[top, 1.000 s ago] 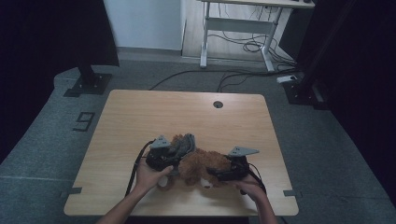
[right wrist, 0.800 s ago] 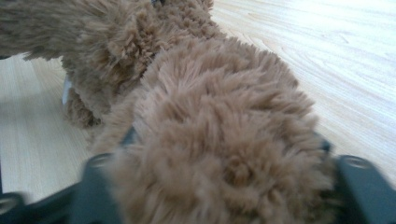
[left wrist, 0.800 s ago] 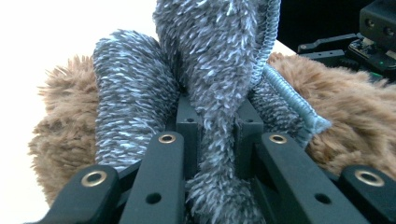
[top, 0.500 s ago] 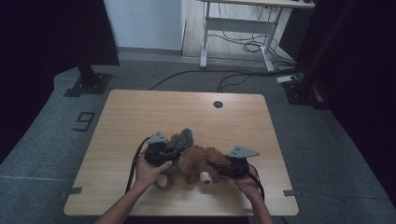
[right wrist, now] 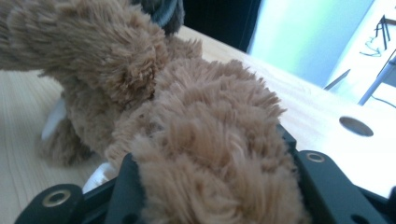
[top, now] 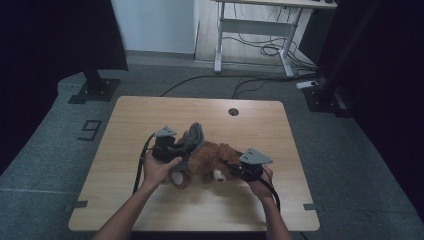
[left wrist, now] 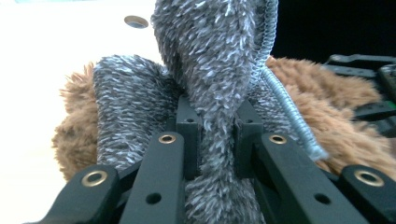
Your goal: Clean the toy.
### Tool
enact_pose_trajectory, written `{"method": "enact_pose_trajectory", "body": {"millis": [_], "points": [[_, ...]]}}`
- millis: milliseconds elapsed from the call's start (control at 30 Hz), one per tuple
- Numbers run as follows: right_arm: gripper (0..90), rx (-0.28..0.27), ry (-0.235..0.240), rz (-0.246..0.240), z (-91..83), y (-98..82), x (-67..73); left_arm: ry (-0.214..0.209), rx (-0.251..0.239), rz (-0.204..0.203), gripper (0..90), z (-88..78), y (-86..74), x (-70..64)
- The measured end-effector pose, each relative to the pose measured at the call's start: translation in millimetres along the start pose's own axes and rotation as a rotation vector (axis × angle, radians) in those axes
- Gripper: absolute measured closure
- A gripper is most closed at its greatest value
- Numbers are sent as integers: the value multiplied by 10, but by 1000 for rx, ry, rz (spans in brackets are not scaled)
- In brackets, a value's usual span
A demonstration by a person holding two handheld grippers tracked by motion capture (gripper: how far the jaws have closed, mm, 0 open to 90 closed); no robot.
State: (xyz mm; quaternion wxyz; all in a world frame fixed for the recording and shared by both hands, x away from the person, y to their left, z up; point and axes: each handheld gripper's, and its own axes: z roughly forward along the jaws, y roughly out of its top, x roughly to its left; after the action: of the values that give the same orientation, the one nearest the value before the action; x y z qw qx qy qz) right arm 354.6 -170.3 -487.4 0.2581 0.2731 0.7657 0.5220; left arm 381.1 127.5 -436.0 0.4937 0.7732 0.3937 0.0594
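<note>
Jaws clamped on grey garment (left wrist: 210, 93) and brown plush toy (right wrist: 205, 140), mid-table (top: 150, 210).

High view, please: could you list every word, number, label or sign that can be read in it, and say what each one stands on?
"9": a dark numeral marked on the grey floor left of the wooden table, at.
No readable print shows on the table, the brown plush toy, its grey fuzzy garment or either gripper.

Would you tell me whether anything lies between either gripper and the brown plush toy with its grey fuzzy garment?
Nothing visible does: the left gripper already pinches the grey fuzzy garment, and the right gripper grips the brown plush toy.
</note>
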Motion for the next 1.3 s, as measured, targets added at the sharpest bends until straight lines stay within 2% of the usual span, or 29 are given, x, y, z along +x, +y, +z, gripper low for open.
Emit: {"method": "enact_pose_trajectory", "body": {"millis": [133,233,333,400,467,500,600,667,733,767,800,833,900,967,1067,1167,1300], "points": [[555,-6,20,47,-71,-222,-58,-28,-13,28,770,-18,60,-168],[543,-11,25,70,-114,-326,-61,-48,-30,82,769,-16,208,-394],[533,-15,26,67,-133,-351,-40,-77,-37,126,768,49,389,-636],[528,-16,26,63,-134,-352,-16,-78,-34,154,767,150,483,-783],[526,-16,26,66,-130,-355,-4,-82,9,168,767,357,507,-897],[524,-18,25,69,-128,-357,-3,-73,35,175,766,470,478,-928],[521,-25,25,90,-129,-373,-14,-73,111,159,766,755,316,-937],[521,-25,30,102,-131,-382,-26,-54,136,159,766,869,178,-888],[523,-15,34,99,-134,-394,-33,-69,116,113,767,845,108,-773],[524,-20,36,103,-135,-405,-36,-63,107,96,767,801,93,-708],[524,-25,39,106,-139,-412,-39,-51,99,87,768,748,77,-638],[524,-23,41,106,-144,-414,-42,-56,92,68,769,690,58,-554],[524,-27,43,96,-140,-416,-34,-63,59,16,769,543,17,-405],[524,-23,42,91,-144,-415,-29,-40,28,7,770,386,-40,-287],[524,-26,44,102,-148,-426,-37,-27,-3,-30,772,173,-153,-103],[524,-31,43,109,-148,-433,-38,22,-23,-37,772,-25,-247,45],[524,-34,46,110,-150,-440,-38,97,-16,-41,771,-198,-373,231]]}}
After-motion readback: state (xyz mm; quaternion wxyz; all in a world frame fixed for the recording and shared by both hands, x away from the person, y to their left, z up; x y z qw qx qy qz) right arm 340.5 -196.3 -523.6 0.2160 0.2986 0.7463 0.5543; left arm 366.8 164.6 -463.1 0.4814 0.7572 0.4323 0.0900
